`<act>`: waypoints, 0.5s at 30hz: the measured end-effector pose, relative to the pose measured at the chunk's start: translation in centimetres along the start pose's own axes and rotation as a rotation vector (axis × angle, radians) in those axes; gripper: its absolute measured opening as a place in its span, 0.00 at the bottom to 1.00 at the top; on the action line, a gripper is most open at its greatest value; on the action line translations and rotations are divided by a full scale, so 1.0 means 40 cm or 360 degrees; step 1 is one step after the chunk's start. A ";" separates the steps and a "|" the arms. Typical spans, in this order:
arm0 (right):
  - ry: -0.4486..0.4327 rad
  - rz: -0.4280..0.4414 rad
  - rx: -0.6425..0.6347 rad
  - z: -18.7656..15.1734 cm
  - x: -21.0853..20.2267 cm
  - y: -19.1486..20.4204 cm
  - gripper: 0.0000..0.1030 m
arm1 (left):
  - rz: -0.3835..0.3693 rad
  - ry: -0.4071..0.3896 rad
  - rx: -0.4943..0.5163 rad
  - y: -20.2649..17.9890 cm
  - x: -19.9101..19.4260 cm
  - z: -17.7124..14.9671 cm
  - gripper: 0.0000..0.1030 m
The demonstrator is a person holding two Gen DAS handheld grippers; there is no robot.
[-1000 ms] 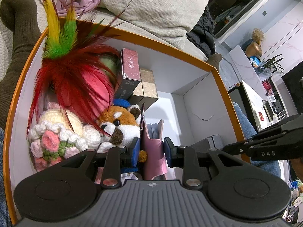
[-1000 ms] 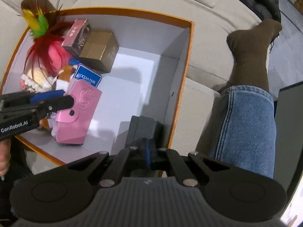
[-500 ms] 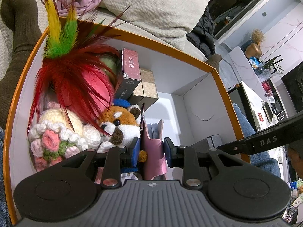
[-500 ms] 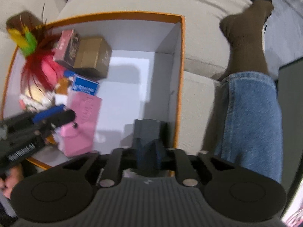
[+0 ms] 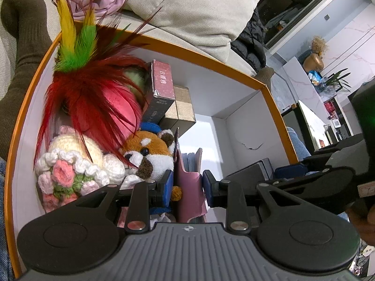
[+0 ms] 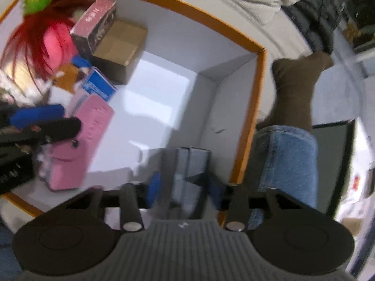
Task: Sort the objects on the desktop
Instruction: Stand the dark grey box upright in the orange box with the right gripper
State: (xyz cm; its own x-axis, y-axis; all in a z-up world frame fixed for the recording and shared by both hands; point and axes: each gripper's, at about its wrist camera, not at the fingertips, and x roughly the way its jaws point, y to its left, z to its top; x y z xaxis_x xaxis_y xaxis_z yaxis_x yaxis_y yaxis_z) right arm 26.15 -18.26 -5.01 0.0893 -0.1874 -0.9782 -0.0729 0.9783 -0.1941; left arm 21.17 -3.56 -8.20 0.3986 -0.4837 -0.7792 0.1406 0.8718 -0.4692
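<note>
A white box with an orange rim (image 5: pixel 264 86) (image 6: pixel 260 51) rests on a sofa. My left gripper (image 5: pixel 187 188) (image 6: pixel 70 119) is inside it, shut on an upright pink card case (image 5: pixel 188 178) (image 6: pixel 93 121), with a blue pad against each side. My right gripper (image 6: pixel 184 187) points steeply down at the box's near right corner. Its jaws stand apart around a dark grey box (image 6: pixel 192 161) (image 5: pixel 248 173) that lies on the white floor. One of its fingers (image 5: pixel 290 171) shows beside that box. The right wrist view is blurred.
The left of the box holds a red feather toy (image 5: pixel 89 93), a crochet flower (image 5: pixel 70 173), a red panda plush (image 5: pixel 150 154), a maroon carton (image 5: pixel 161 82), a brown carton (image 5: pixel 182 107) and a blue card pack (image 6: pixel 98 84). A person's jeans leg (image 6: pixel 288 164) lies just outside the right wall.
My right gripper went from shut to jaws apart, tilted further down and came over the dark grey box, which now sits between its fingers. The left gripper and pink case have not moved.
</note>
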 end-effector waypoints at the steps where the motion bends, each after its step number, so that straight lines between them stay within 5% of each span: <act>1: -0.0006 0.0031 0.0012 0.002 0.000 -0.012 0.35 | 0.0001 0.0001 0.0001 0.001 0.000 -0.001 0.32; 10: -0.0047 0.0018 -0.0248 0.021 -0.016 0.008 0.37 | 0.0001 -0.0006 -0.0002 0.000 0.001 0.002 0.32; 15: -0.0061 -0.0031 -0.0360 0.044 -0.003 0.022 0.48 | 0.0003 -0.0007 0.0006 0.003 0.000 0.002 0.32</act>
State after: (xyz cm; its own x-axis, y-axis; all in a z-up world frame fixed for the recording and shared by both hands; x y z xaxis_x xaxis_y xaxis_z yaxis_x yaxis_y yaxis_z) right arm 27.83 -17.23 -4.93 0.1301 -0.1985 -0.9714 -0.2914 0.9288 -0.2288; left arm 21.25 -3.46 -8.21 0.4028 -0.4815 -0.7784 0.1431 0.8731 -0.4660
